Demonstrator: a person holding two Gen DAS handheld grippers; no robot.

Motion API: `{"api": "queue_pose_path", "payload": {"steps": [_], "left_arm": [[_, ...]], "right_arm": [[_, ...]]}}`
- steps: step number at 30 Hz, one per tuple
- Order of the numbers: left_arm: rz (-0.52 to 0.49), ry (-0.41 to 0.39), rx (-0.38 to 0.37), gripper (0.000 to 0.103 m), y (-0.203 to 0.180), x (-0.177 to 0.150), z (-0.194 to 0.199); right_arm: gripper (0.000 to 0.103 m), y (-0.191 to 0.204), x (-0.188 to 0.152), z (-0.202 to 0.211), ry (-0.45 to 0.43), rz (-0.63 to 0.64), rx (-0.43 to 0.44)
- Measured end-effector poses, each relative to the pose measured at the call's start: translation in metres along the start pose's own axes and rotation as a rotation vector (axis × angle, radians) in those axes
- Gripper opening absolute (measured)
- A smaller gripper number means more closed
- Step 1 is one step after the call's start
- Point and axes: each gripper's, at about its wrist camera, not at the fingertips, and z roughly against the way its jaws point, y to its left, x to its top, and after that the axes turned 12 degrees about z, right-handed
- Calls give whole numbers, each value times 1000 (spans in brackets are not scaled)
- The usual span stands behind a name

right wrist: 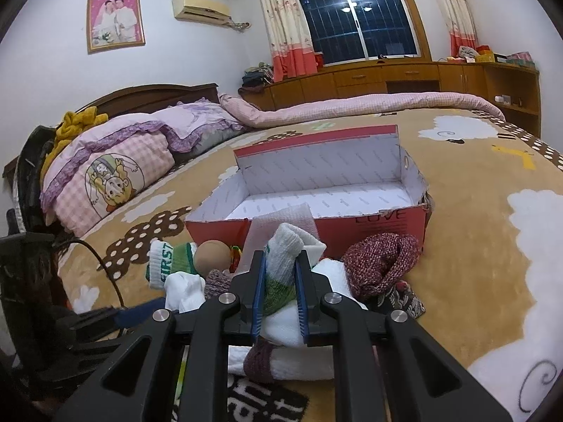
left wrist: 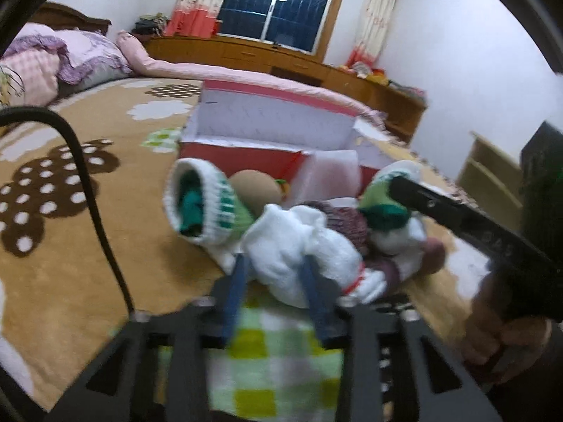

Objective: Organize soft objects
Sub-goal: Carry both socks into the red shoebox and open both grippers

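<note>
Between my right tongs [right wrist: 279, 274] sits a white sock with a green band [right wrist: 281, 263], clamped by both blue pads, its cuff end standing up past the tips and pointing away from me toward the red shoebox [right wrist: 369, 232]. My left tongs [left wrist: 272, 274] are closed on a bunched white sock [left wrist: 299, 246] just ahead of them; that view is blurred, but the pads look pressed into the fabric on either side.

Both socks belong to one small heap on the bed's tan blanket [right wrist: 475, 211]. Left of the right tongs I see a white-and-green sock printed "FIRST" [right wrist: 163, 260] and a tan ball [right wrist: 213, 252]; right of them lies a maroon knitted sock [right wrist: 381, 263], mouth gaping. A pale pink foam sheet [right wrist: 281, 223] leans just beyond the tips against the box's near wall.

The box lies straight ahead of both tongs, directly behind the heap, open-topped and empty as far as I can see, its long side running across my view. I judge the right hand the nearer and better lined up with it: its sock needs only lifting over the near wall and forward. The left sock may be tangled with the maroon-trimmed ones beside it, so it could drag neighbours along.
</note>
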Motion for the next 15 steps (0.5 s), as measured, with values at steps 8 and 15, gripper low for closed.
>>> {"api": "queue_pose_path", "payload": {"steps": [8, 15], "left_arm": [[60, 43, -135, 10, 7, -2, 5], [95, -34, -172, 10, 10, 4, 24]], "right_arm": [[17, 4, -2, 9, -18, 32, 7], [17, 0, 3, 18, -48, 45, -2]]}}
